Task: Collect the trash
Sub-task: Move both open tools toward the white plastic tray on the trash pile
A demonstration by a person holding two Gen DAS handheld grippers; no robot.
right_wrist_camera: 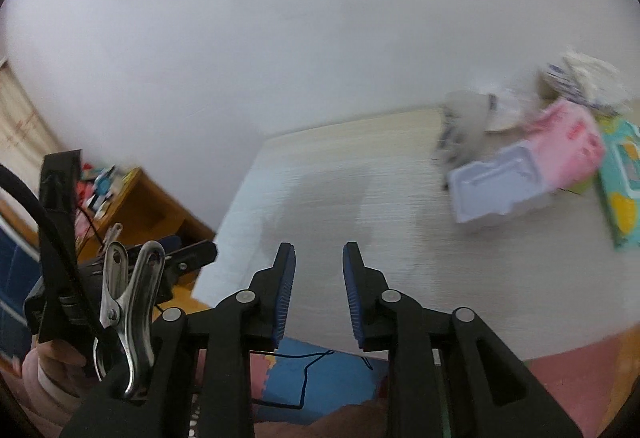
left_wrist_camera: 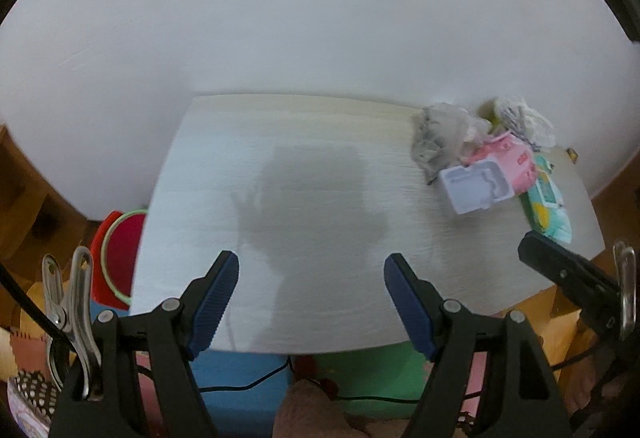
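Left hand-held gripper (left_wrist_camera: 311, 298) wide, empty; right hand-held gripper (right_wrist_camera: 319, 294) narrowly parted, empty — trash pile (left_wrist_camera: 492, 158) (far corner) untouched.

Trash heap (left_wrist_camera: 488, 154) on pale table (left_wrist_camera: 304, 142)

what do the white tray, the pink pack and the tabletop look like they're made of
White tray: thin moulded plastic, slightly glossy, judging by its formed recesses and rounded rim. Pink pack: probably soft plastic film, smooth and printed; blur leaves it open. Tabletop: pale wood-grain surface, matte, with fine parallel streaks; laminate or real wood cannot be told.
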